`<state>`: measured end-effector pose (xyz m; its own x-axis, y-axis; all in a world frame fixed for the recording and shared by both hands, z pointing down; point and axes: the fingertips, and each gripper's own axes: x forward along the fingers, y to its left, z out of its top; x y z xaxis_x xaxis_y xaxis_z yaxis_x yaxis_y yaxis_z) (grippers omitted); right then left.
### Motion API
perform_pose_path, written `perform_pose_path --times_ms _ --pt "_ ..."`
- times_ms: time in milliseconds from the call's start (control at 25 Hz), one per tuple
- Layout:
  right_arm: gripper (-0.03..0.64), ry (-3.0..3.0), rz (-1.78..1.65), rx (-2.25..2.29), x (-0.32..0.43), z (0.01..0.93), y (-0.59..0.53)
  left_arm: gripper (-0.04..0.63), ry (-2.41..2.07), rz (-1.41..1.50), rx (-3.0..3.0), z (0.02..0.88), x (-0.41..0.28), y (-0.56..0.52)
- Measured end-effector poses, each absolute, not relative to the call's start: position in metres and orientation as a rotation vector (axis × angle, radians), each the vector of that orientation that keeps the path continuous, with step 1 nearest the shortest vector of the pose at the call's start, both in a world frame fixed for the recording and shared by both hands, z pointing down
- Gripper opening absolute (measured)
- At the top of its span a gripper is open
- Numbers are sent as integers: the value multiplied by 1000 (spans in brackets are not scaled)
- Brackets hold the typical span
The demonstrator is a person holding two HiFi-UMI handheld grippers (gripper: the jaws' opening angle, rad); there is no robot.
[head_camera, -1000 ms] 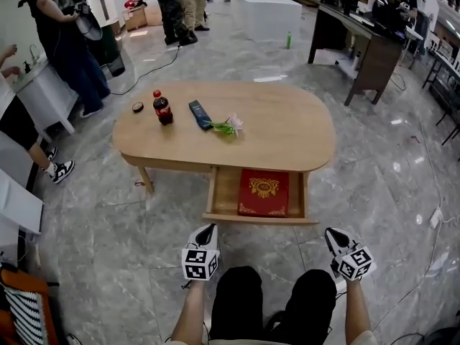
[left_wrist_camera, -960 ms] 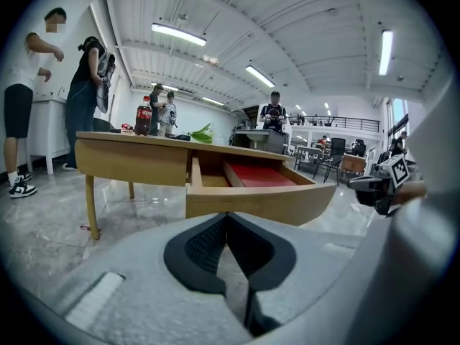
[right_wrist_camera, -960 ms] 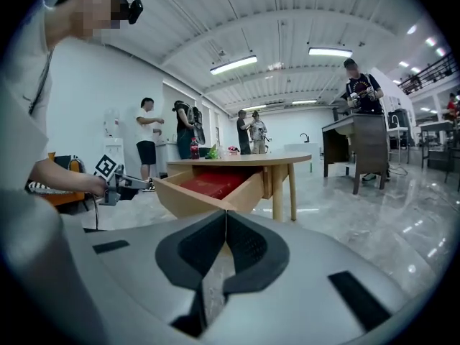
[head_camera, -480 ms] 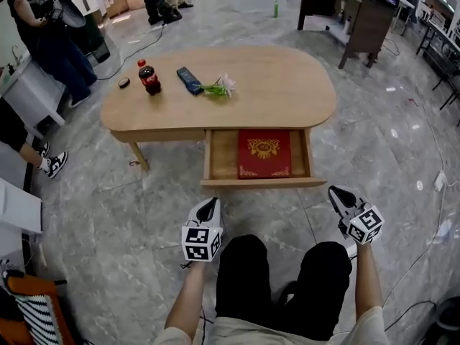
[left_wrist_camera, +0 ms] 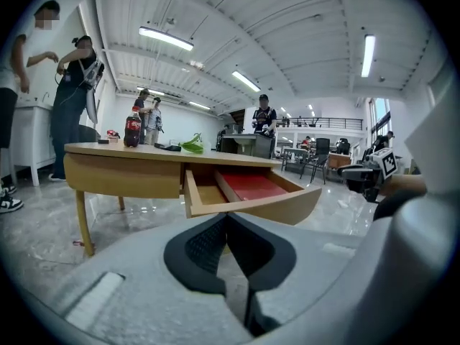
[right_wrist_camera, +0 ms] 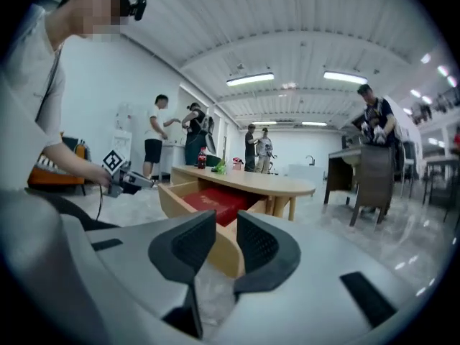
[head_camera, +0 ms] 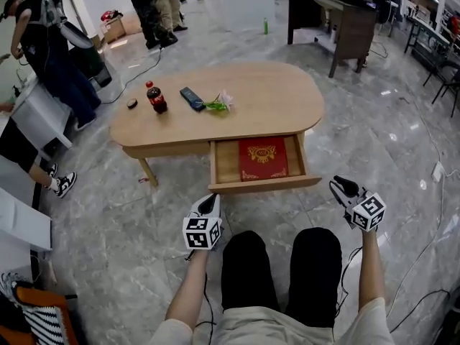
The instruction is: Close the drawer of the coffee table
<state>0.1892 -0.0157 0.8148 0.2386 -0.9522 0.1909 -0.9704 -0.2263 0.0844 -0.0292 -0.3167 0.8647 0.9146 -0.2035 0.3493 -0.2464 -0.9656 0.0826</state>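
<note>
Drawer [head_camera: 264, 185] stood pulled out of the coffee table [head_camera: 280, 99], both grippers short of its front. Left gripper [head_camera: 209, 204] was pinched together and empty; right gripper [head_camera: 341, 187] had just been opening, jaws partly apart with nothing between them. The best move was probably a square, even push on the front panel.

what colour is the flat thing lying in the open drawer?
The flat thing is red with a gold emblem and border; clearest in the head view.

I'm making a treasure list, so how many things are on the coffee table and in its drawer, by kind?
Cola bottle: 1
Small dark round object: 1
Remote control: 1
Flower: 1
Red book, in the open drawer: 1
Total: 5
</note>
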Motion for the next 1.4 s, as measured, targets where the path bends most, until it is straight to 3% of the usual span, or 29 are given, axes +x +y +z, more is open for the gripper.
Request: perform_pose_path --times_ms 240,640,1040,1400 --pt "104 -1789 -78 2423 203 752 20 9 -290 583 2980 846 -42 -323" --pt "149 -1957 139 2271 192 840 -16 10 -331 514 2942 863 -28 -303" --pt "164 -2073 118 2091 226 829 -57 10 -447 518 2932 860 -42 -327" --pt "161 -2087 154 2032 235 861 -31 10 -612 511 2991 885 -13 -316"
